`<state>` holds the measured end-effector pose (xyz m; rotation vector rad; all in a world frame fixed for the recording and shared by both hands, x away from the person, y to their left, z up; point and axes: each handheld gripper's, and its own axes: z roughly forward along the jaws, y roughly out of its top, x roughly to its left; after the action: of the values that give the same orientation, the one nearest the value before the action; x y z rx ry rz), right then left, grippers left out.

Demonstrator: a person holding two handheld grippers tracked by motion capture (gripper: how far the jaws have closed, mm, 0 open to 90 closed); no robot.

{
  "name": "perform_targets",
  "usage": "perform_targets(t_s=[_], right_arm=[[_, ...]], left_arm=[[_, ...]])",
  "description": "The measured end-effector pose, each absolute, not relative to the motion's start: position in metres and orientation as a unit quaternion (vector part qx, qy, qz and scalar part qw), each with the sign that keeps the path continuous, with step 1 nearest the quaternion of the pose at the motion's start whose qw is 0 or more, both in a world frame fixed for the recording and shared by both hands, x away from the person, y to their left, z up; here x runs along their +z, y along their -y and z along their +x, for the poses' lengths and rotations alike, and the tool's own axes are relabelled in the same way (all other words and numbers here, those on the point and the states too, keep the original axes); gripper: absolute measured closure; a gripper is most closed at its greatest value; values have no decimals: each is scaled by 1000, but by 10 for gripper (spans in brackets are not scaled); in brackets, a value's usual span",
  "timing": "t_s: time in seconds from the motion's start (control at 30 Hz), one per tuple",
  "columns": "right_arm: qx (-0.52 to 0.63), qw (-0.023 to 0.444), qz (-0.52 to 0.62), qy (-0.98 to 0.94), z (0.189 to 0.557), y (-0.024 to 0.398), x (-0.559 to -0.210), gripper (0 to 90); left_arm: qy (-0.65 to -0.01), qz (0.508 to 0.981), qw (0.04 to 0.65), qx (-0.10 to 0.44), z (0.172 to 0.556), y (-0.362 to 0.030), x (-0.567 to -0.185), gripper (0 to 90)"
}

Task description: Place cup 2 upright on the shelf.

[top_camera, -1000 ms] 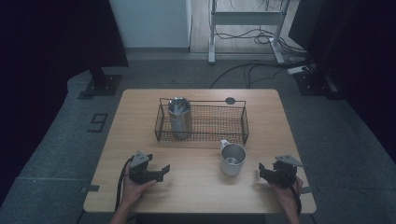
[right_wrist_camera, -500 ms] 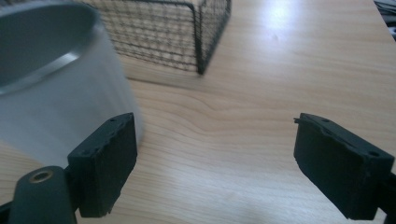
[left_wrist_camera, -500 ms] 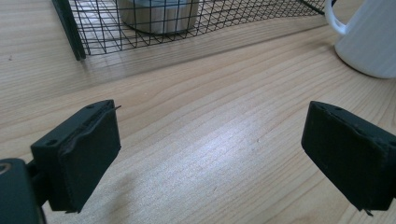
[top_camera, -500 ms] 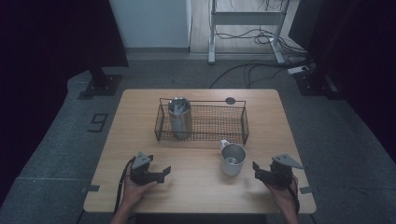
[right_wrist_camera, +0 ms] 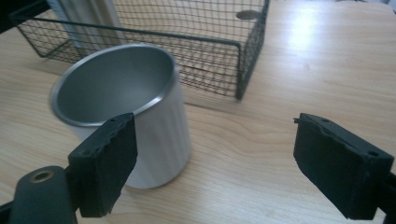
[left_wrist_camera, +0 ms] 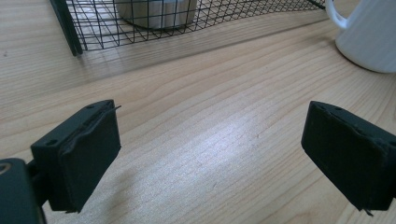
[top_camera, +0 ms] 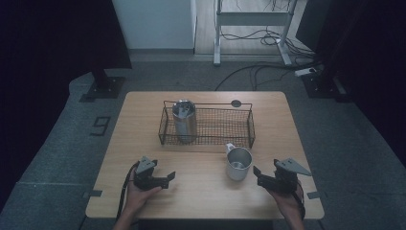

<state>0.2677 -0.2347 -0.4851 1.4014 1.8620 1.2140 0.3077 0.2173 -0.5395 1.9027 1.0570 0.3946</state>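
Note:
A metal mug (top_camera: 238, 163) with a handle stands upright on the wooden table (top_camera: 206, 201), just in front of a black wire basket (top_camera: 225, 125). A taller metal tumbler (top_camera: 184, 120) stands inside the basket's left end. My right gripper (top_camera: 258, 176) is open, low over the table just right of the mug (right_wrist_camera: 126, 116), nothing between its jaws. My left gripper (top_camera: 168, 179) is open near the front left, pointing right over bare wood, with the mug (left_wrist_camera: 369, 32) and basket (left_wrist_camera: 140, 28) ahead of it.
A small dark round mark (top_camera: 236, 103) lies on the table behind the basket. Around the table are grey floor mats, a black stand base (top_camera: 103, 88) at back left, and cables (top_camera: 258, 72) by a metal frame at the back.
My right gripper has moved slightly left, closer to the mug. The left gripper, mug and basket have stayed put.

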Motion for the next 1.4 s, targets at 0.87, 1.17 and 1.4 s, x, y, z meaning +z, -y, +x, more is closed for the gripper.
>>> perform_targets(t_s=[0.87,1.17,1.4], right_arm=[[476,227,478,-702,275,198,-478,125],[475,222,474,-707,277,190,-480,84],[463,219,472,-718,284,180,-485,22]], left_arm=[[-428,771,446,153,308,-218,-541,50],[-427,772,445,153,308,-218,-541,50],[-428,772,445,153,308,-218,-543,53]])
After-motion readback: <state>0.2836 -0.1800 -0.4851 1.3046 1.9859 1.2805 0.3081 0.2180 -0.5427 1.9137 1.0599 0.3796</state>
